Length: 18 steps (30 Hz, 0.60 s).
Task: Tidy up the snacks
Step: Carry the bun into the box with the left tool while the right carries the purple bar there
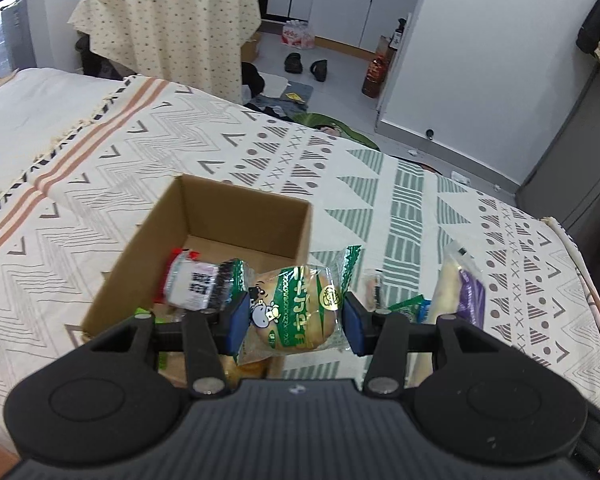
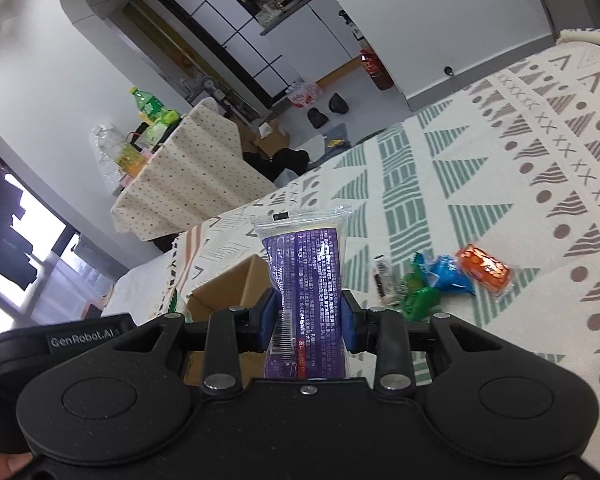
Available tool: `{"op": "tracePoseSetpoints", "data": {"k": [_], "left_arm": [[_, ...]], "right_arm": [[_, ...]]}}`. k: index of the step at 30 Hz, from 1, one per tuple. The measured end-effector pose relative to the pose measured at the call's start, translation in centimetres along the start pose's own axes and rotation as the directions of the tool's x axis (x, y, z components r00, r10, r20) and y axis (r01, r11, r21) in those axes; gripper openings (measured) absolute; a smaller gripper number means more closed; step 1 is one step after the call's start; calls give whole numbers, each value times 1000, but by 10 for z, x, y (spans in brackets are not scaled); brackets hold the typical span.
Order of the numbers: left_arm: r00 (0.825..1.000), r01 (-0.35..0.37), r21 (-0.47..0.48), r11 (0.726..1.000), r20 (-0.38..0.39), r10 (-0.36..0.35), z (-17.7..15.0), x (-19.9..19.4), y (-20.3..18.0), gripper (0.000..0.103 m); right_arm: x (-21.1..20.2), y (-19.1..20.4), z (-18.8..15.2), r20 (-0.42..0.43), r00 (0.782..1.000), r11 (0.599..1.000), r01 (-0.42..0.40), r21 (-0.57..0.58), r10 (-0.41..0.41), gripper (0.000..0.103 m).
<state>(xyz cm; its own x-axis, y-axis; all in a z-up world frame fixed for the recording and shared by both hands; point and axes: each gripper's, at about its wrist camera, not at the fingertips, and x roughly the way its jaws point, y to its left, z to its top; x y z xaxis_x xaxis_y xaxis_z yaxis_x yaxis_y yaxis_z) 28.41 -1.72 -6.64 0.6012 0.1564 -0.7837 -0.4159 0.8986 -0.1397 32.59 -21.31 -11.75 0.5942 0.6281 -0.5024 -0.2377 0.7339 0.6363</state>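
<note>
Two views, left wrist first: my left gripper [image 1: 296, 322] pinches a green-wrapped bun [image 1: 296, 312] between its blue pads.
Bun's place: hanging over the near right corner of the cardboard box [image 1: 236, 216] on the patterned bedspread [image 1: 100, 168].
Box contents: a white packet [image 1: 192, 284] and others I can't identify.
Right wrist view: my right gripper [image 2: 306, 318] is clamped on a purple packet [image 2: 308, 272], upright.
Loose snacks: green [image 2: 418, 292], blue [image 2: 450, 276] and orange [image 2: 486, 268] wrappers beside it on the bedspread.
</note>
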Motion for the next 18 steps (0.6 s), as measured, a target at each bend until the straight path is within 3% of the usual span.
{"op": "tracePoseSetpoints", "data": {"k": [7,18], "left_arm": [[1000,-17,-29,999,1,17,2,-2,24,48],[1000,-12,-62,998,5,12,11,2,55,48]], "right_arm": [[-2,23,1,49,997,997,-57,-46,59,32],[13,36,-6,65,996,996,-61,-64,65,32]]}}
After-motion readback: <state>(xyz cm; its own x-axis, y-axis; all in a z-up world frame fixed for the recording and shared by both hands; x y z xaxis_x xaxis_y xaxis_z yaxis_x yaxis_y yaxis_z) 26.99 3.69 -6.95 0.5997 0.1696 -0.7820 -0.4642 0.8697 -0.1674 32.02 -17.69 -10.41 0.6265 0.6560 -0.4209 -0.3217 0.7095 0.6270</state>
